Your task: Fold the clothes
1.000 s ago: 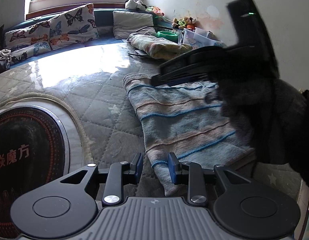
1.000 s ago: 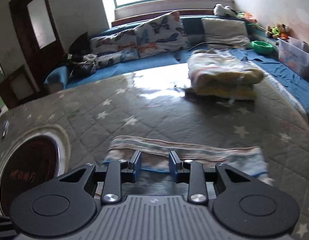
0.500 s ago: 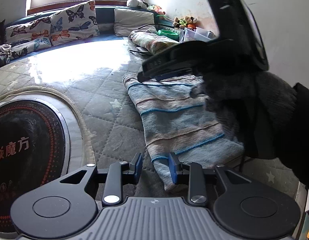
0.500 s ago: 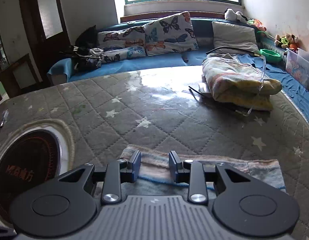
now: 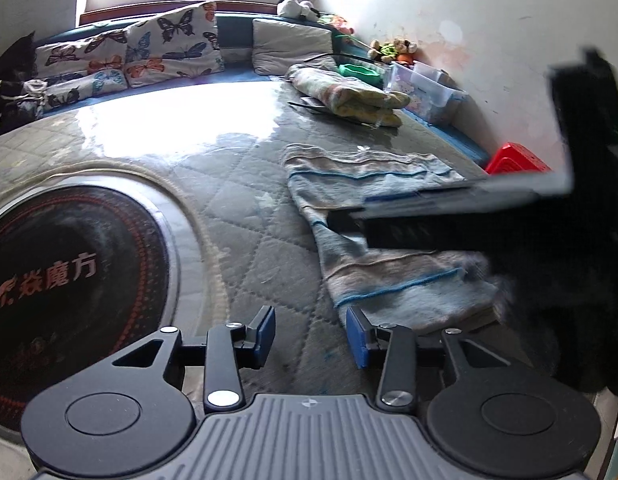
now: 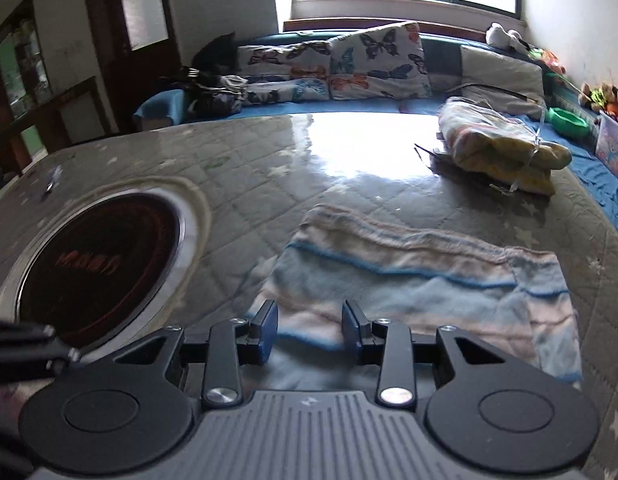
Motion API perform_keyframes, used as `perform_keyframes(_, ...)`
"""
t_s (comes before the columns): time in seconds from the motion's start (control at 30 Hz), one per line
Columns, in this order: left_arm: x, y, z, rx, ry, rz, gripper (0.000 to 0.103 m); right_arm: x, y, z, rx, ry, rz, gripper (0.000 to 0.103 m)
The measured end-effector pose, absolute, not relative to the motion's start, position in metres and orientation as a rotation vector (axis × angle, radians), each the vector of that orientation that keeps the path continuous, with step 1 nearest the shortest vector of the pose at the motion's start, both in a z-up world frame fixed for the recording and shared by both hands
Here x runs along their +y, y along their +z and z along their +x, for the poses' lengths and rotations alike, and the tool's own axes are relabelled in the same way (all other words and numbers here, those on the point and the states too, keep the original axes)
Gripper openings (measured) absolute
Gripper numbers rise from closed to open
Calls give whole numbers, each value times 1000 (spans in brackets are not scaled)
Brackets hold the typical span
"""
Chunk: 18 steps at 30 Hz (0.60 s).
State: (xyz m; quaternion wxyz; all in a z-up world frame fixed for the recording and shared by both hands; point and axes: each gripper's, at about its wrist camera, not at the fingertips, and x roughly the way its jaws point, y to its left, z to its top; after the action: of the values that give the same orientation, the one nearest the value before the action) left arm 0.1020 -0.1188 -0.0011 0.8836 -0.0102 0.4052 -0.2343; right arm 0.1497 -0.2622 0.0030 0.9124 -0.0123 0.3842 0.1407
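Right wrist view shows the striped garment (image 6: 421,280) lying flat, in what looks like a folded oblong, on the quilted bench (image 6: 237,200), its near edge between the right gripper (image 6: 309,330) fingers, parted wide and empty. Left gripper (image 5: 311,334), equally wide, holds nothing, the cloth's corner at one o'clock; the round cooktop (image 5: 69,272) sits at nine. Any further fold wants both corners pinched square, then laid edge to edge.
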Motion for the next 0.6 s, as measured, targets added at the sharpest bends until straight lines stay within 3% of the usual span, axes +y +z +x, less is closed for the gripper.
perform_keyframes(0.6, -114, 3, 86, 835, -471, -30, 46, -322, 17, 45, 658, 161, 110, 41)
